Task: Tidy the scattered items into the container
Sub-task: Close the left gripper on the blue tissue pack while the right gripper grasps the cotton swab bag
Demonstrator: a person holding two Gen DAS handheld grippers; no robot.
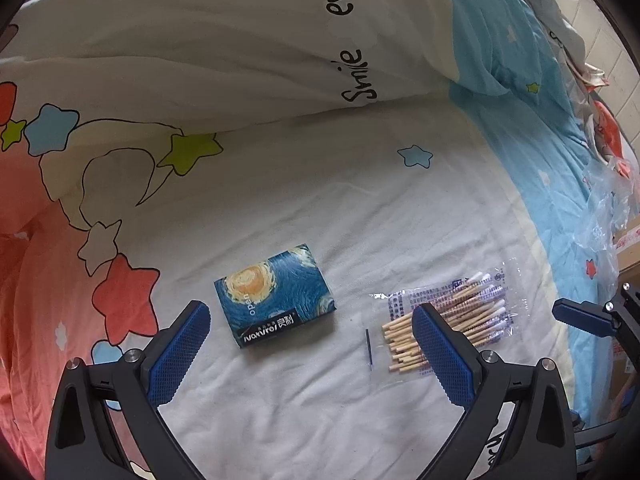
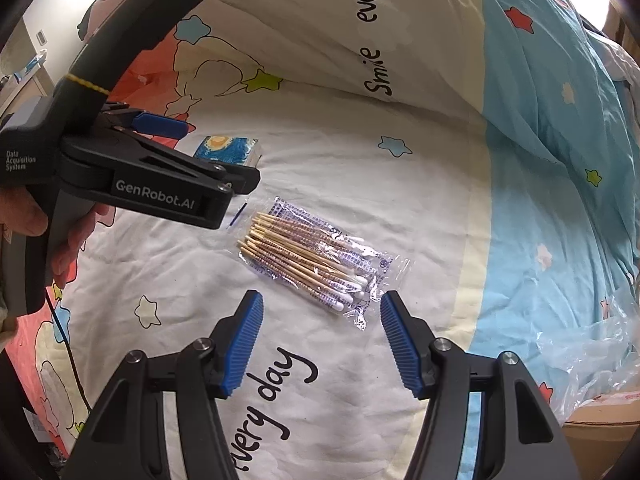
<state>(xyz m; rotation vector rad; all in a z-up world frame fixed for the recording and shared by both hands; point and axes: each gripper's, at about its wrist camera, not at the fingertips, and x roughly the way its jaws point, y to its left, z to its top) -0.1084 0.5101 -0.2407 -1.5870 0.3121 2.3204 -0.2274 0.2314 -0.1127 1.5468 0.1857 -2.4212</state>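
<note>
Right wrist view shows your right gripper (image 2: 322, 338) with jaws spread wide and holding nothing, poised just short of the clear crinkly plastic packet of wooden-stemmed cotton swabs (image 2: 316, 260), which lies flat on the star-printed cotton bedsheet (image 2: 420, 208). That packet is likely very light, with slippery film over stiff sticks, so pinch across the middle of the bundle, not the loose film edge. Beside the packet, the blue swirl-painted cardboard box (image 1: 274, 294) lies just beyond your left gripper (image 1: 310, 346), jaws likewise spread and empty; the box looks rigid, so take it across its short sides.
</note>
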